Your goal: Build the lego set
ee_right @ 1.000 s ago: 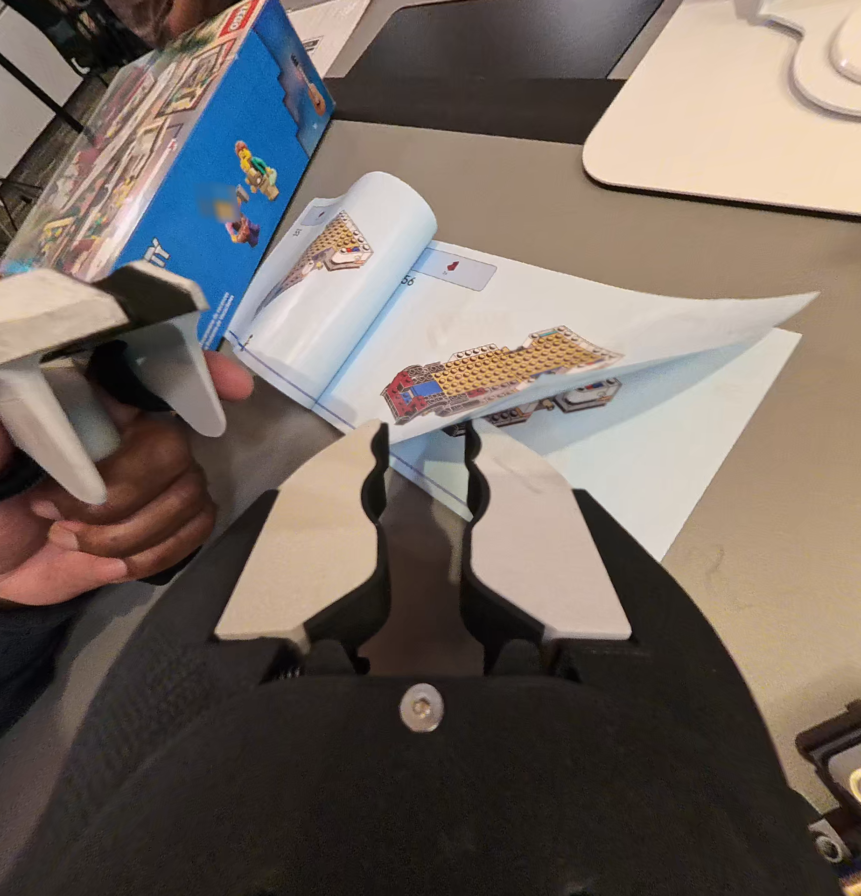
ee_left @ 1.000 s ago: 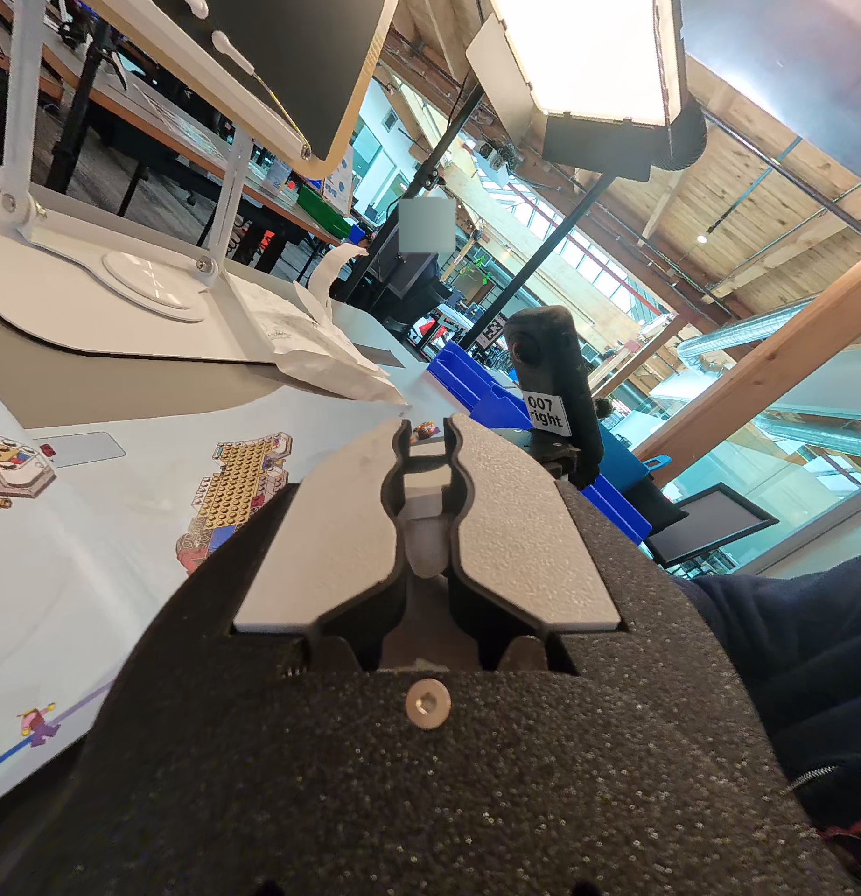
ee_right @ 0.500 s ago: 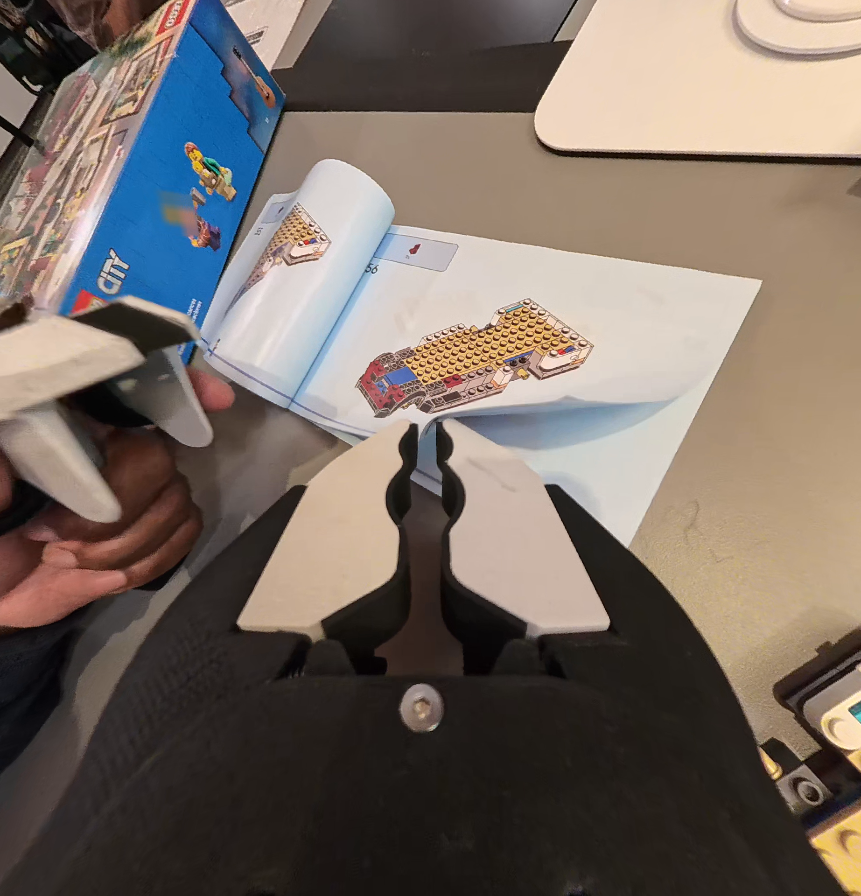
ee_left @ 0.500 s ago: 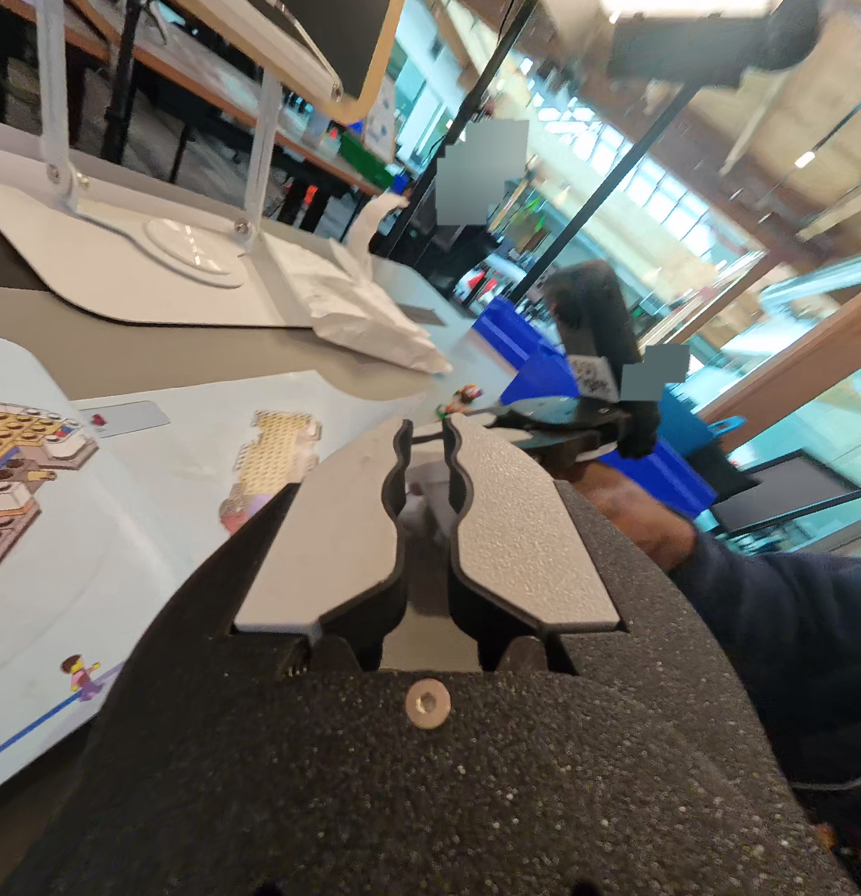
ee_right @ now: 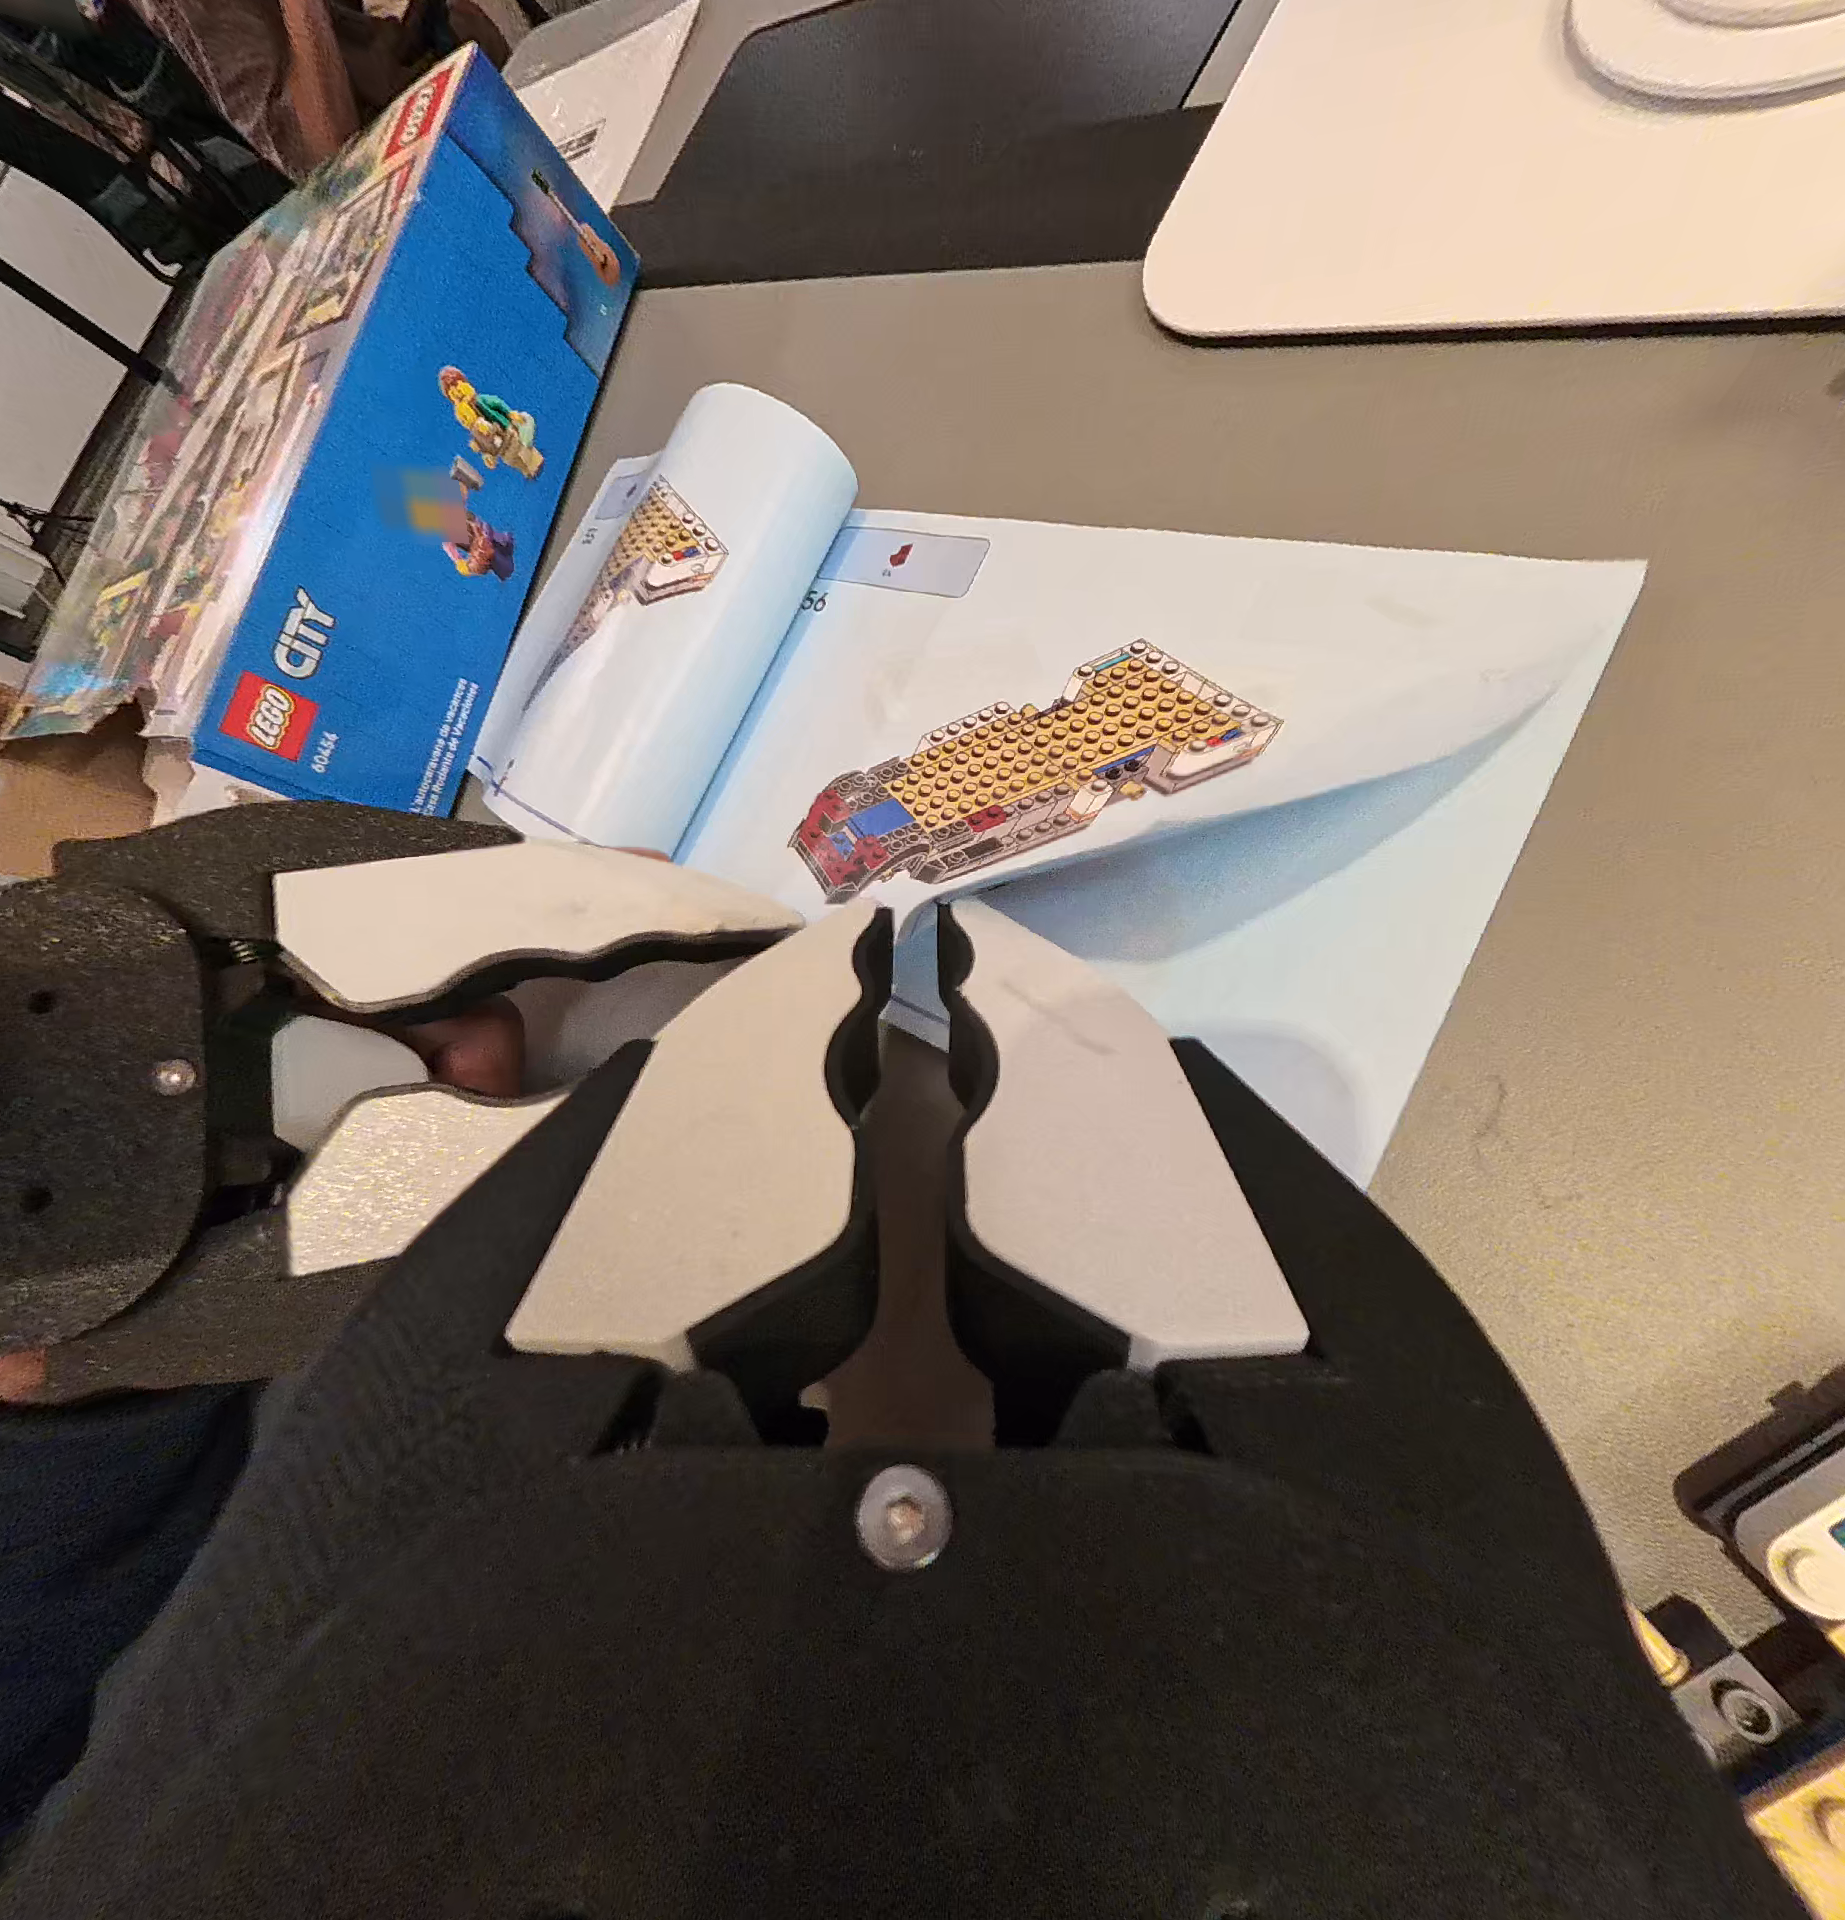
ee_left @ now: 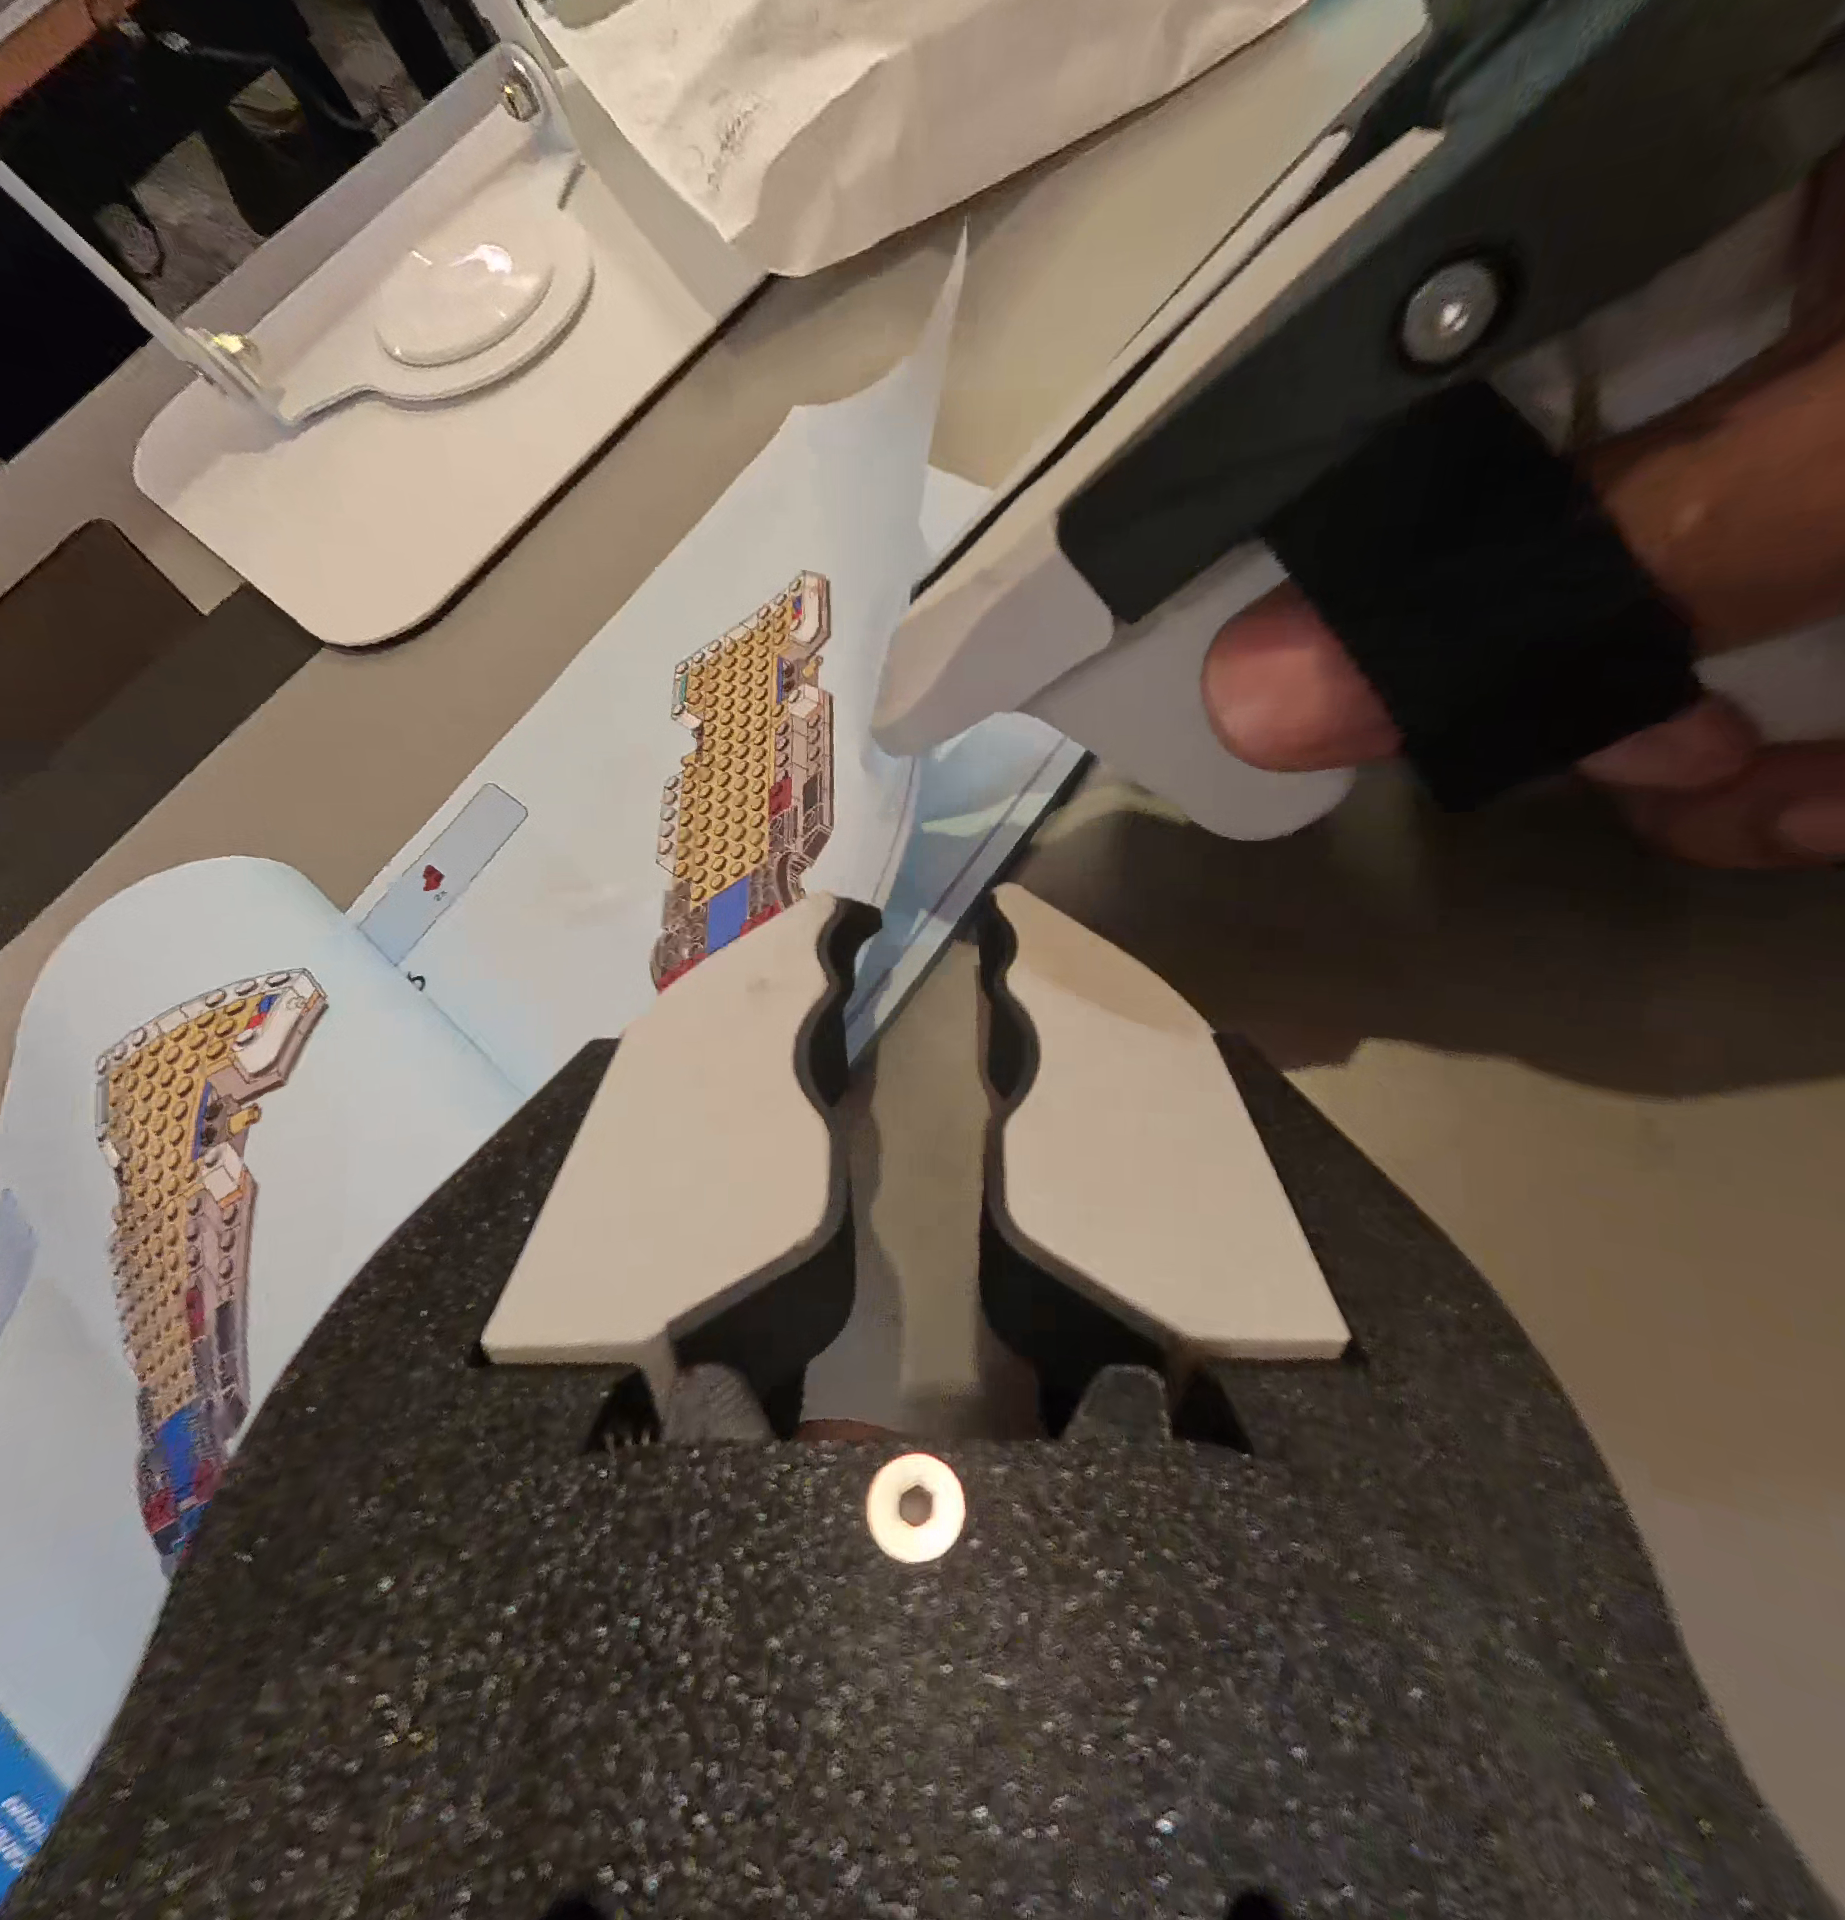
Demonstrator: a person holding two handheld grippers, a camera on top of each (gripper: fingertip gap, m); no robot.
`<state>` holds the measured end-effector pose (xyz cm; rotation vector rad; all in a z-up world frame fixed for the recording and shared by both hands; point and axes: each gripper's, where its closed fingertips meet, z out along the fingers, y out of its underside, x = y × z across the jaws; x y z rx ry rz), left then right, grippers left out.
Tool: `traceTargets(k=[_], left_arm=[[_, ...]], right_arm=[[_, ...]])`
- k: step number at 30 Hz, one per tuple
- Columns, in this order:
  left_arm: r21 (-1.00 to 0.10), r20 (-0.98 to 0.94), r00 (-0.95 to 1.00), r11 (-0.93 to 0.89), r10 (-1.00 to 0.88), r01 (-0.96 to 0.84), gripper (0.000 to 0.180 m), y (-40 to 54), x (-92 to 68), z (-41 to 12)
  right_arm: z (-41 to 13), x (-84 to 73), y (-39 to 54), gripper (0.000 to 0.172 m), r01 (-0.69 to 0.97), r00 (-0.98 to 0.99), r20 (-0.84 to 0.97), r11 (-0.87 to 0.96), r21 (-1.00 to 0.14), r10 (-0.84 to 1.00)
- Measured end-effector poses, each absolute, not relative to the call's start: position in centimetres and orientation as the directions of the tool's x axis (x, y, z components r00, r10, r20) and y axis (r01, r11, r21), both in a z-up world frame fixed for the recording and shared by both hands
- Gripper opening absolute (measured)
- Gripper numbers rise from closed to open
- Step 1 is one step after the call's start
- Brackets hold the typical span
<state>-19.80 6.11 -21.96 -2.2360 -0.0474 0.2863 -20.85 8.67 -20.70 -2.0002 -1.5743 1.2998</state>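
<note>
Currently both grippers sit at the near edge of an open instruction booklet (ee_right: pixel 1261 603) lying flat on the grey worktop (ee_right: pixel 1676 831).

- Left gripper (ee_left: pixel 913 914): fingers spread, clear gap between them. The booklet's near edge runs through that gap and neither pad presses on it. Not gripping anything.
- Right gripper (ee_right: pixel 910 920): fingers almost together, a narrow slit remaining. The right-hand page (ee_right: pixel 1001 665), the one with the tan brick model printed on it, is lifted and curled, and its near edge runs into that slit. Can't tell if the pads actually pinch it.
- The two grippers are just beside each other, the left's upper fingertip next to the right's left finger.

Around them: a blue toy box (ee_right: pixel 409 499) against the booklet's left side, a white stand base (ee_right: pixel 1469 187) beyond it, a white paper bag (ee_left: pixel 845 104) farther back, and a partly built brick model (ee_right: pixel 1822 1558) at the near right.
</note>
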Motion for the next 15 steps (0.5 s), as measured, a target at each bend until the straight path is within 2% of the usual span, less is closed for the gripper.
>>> traceTargets(k=[1,15], left_arm=[[-0.772,-0.211,0.966,-0.631,0.146,-0.073,0.022,6.21,-20.07,-21.87],[-0.754,-0.278,0.944,-0.649,0.175,-0.101,0.021,6.88,-20.91,-22.02]], right_arm=[[-20.66,-20.86,8.67,0.008,0.626,-0.001,-0.472,-0.367,-0.688,0.882],[-20.00,-20.96,8.40,0.007,0.602,-0.019,-0.516,-0.403,-0.690,0.856]])
